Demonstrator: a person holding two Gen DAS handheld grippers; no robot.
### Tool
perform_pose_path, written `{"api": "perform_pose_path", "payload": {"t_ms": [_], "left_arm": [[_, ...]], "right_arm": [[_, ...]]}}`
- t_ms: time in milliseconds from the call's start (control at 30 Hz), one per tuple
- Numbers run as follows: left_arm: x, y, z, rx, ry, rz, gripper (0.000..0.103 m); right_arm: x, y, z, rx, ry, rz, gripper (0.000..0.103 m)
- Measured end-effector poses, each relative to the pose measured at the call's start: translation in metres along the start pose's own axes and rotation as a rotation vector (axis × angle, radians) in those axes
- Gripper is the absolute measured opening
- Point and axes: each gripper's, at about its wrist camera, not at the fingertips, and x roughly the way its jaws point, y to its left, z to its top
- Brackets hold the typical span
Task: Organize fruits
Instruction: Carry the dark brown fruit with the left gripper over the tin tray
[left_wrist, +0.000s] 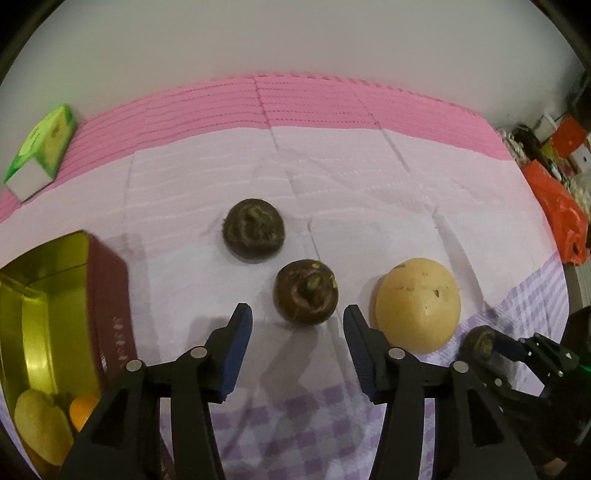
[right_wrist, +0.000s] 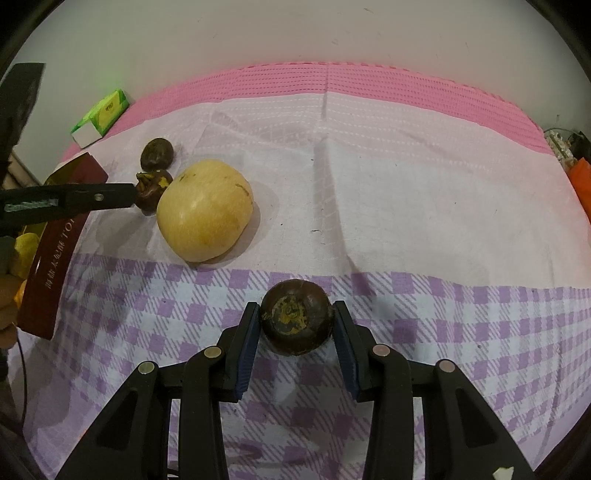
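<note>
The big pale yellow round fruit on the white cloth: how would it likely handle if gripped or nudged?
The big pale yellow round fruit probably rolls if nudged, being near-spherical on flat cloth. It looks much wider than the dark fruit held in the right gripper, so gripping likely needs wide jaws. Its smooth skin may slip.

Green carton on pink cloth, orange bag beside.

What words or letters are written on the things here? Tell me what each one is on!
"TO": gold letters on the dark red tin's side, partly hidden by the left tool.
Gold Chinese characters below them on the same side: too small and tilted to read.
Pale lettering on the left tool's arm: blurred, unreadable.
Small print on the green box: unreadable.
The fruits carry no writing.
</note>
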Motion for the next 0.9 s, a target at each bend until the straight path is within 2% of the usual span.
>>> {"api": "perform_pose_path", "payload": {"t_ms": [333, 400, 467, 700, 900], "left_arm": [[0.024, -0.009, 0.012, 0.018, 0.021, 0.009, 0.051], [0.025, -0.011, 0.011, 0.023, 0.019, 0.024, 0.044], [0.025, -0.012, 0.010, 0.030, 0.017, 0.028, 0.043], [0.015, -0.008, 0.001, 0.012, 0.014, 0.042, 0.043], [-0.010, -0.003, -0.014, -0.005, 0.001, 0.040, 0.043]], "right_arm": [[-0.001, -0.003, 0.001, 0.022, 0.004, 0.025, 0.038], [-0.001, -0.004, 0.001, 0.022, 0.004, 0.026, 0.038], [-0.001, -0.004, 0.001, 0.024, 0.004, 0.027, 0.038], [-0.001, -0.004, 0.002, 0.019, 0.003, 0.021, 0.038], [-0.001, 0.000, 0.001, -0.001, 0.000, 0.001, 0.038]]}}
